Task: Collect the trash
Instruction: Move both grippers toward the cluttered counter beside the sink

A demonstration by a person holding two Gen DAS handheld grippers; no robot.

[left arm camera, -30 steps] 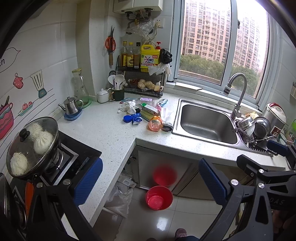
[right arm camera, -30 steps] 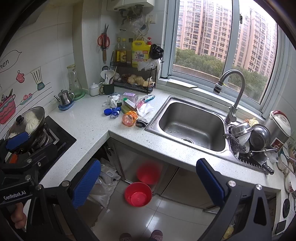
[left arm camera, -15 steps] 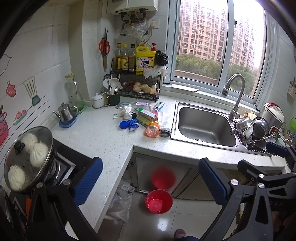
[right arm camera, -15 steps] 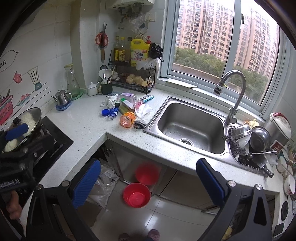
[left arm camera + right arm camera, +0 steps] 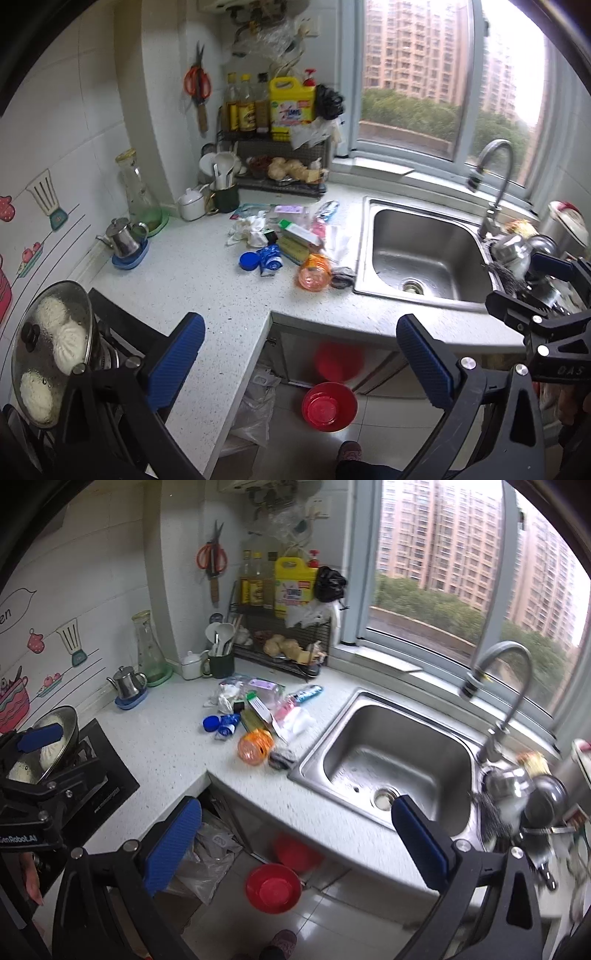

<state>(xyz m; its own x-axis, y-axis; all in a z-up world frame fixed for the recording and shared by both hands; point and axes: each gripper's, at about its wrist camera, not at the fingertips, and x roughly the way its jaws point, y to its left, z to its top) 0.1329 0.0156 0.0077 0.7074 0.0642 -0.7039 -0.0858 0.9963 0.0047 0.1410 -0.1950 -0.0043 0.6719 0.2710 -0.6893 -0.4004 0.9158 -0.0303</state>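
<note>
Both tongs, left (image 5: 299, 354) and right (image 5: 295, 834), gaped empty off the speckled bench's (image 5: 207, 291) front edge. Crumpled trash (image 5: 295, 243) lay heaped by the steel sink's (image 5: 424, 251) left rim, near the back corner.

Kitchen, daylit. White tiled wall (image 5: 92, 122) with cartoon stickers (image 5: 70, 640). Large window (image 5: 461, 565), pale frame, facing apartment towers and trees. L-shaped white speckled table (image 5: 192, 273) with inset steel sink (image 5: 399, 753) and curved faucet (image 5: 506, 686). Black stove (image 5: 107, 775) at left. Wire rack (image 5: 280, 162) in the corner, bottles on top; scissors (image 5: 212, 559) hung on the wall beside it. Glossy pale floor tiles (image 5: 332, 919); red basin (image 5: 273, 888) on the floor below the table.
</note>
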